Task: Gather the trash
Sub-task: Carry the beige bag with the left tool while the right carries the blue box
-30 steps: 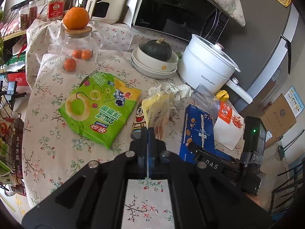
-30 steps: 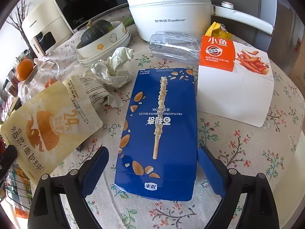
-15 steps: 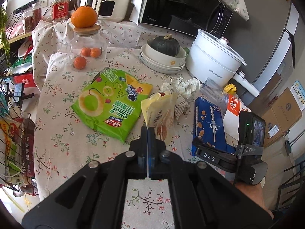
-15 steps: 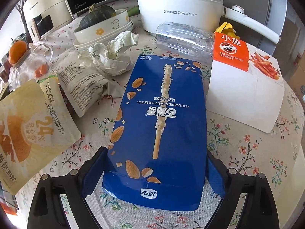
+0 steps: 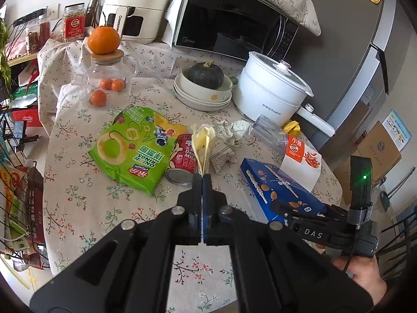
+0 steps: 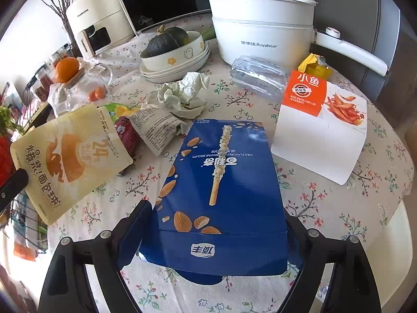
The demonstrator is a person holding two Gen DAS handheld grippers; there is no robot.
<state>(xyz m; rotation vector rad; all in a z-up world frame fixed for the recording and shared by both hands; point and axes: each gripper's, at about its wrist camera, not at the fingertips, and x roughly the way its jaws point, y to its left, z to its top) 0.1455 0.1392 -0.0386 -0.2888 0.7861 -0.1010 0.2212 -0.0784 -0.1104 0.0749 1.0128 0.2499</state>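
My left gripper (image 5: 202,178) is shut on the bottom edge of a yellow snack pouch (image 6: 70,161), which hangs above the floral tablecloth (image 5: 86,198). A blue biscuit box (image 6: 221,182) lies between the fingers of my right gripper (image 6: 217,216). Its jaws are closing on the box's two long sides, and the near end is raised off the cloth. Other litter lies around: a green onion-rings bag (image 5: 130,151), a red drink can (image 5: 183,156), crumpled paper (image 6: 182,94), a clear plastic bottle (image 6: 256,77) and a white-and-orange carton (image 6: 320,125).
A white electric pot (image 6: 263,31), stacked bowls (image 6: 177,65) with a dark squash, a microwave (image 5: 234,23) and an air fryer (image 5: 135,7) line the back. A glass jar (image 5: 109,75) topped by an orange stands at the left. The table's edge (image 6: 401,198) curves close on the right.
The right gripper has slid forward around the blue box and tipped its near end up. The left gripper has drawn back and risen with the yellow pouch.
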